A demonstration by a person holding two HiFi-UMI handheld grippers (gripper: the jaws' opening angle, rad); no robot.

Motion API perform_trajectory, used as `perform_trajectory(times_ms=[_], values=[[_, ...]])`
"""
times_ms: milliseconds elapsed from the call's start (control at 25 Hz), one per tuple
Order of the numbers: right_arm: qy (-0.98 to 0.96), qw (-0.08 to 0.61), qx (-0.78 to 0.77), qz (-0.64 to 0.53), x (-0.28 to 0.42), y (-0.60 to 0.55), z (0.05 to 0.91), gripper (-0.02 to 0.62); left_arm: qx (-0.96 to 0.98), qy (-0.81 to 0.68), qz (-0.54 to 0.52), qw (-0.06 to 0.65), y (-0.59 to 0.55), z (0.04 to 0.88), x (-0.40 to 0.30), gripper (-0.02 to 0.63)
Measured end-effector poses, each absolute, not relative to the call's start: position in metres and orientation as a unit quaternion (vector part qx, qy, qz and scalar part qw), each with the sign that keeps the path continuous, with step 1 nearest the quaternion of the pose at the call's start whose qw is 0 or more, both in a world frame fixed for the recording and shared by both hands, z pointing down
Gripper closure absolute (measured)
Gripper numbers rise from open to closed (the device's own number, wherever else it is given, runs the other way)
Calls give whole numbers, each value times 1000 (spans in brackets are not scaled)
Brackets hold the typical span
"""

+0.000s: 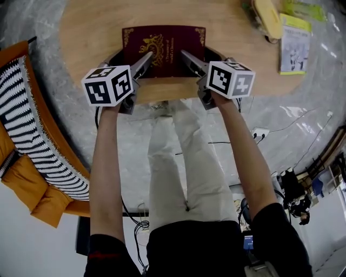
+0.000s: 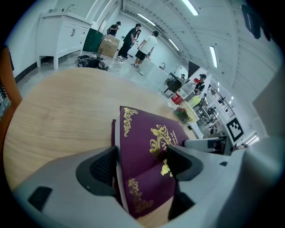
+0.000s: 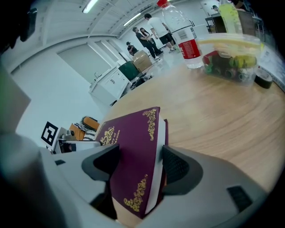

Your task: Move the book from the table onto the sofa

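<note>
A maroon book point(image 1: 164, 51) with gold ornament lies on the round wooden table point(image 1: 86, 32), its near edge towards me. My left gripper point(image 1: 145, 60) is at the near left corner, and the book point(image 2: 147, 147) fills the gap between its jaws, both pads against it. At the near right corner my right gripper point(image 1: 189, 59) holds the book point(image 3: 131, 151) the same way, one pad on the cover and the other on the page edge and back cover. The orange sofa point(image 1: 48, 208) with a striped blanket point(image 1: 32, 135) stands to the left.
On the far right of the table are a yellow-lidded container point(image 1: 267, 16) and a booklet point(image 1: 294, 46). The right gripper view shows a water bottle point(image 3: 185, 40), a clear box point(image 3: 229, 58) and a tape roll point(image 3: 265, 79). A power strip point(image 1: 259, 132) and cables lie on the floor.
</note>
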State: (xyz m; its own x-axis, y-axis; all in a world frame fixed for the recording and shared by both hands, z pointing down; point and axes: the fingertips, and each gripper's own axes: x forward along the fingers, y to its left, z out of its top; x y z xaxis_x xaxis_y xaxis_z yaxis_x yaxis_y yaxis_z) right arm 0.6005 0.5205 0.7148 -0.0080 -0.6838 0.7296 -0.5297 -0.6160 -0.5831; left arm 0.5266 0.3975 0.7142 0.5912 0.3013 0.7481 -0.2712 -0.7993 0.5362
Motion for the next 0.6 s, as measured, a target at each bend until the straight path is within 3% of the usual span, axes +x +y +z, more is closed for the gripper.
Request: perform_trajectory(times_ms=[600], values=[[473, 25, -701, -533, 609, 510, 661, 276, 843, -14, 429, 323, 396, 665, 525, 244]])
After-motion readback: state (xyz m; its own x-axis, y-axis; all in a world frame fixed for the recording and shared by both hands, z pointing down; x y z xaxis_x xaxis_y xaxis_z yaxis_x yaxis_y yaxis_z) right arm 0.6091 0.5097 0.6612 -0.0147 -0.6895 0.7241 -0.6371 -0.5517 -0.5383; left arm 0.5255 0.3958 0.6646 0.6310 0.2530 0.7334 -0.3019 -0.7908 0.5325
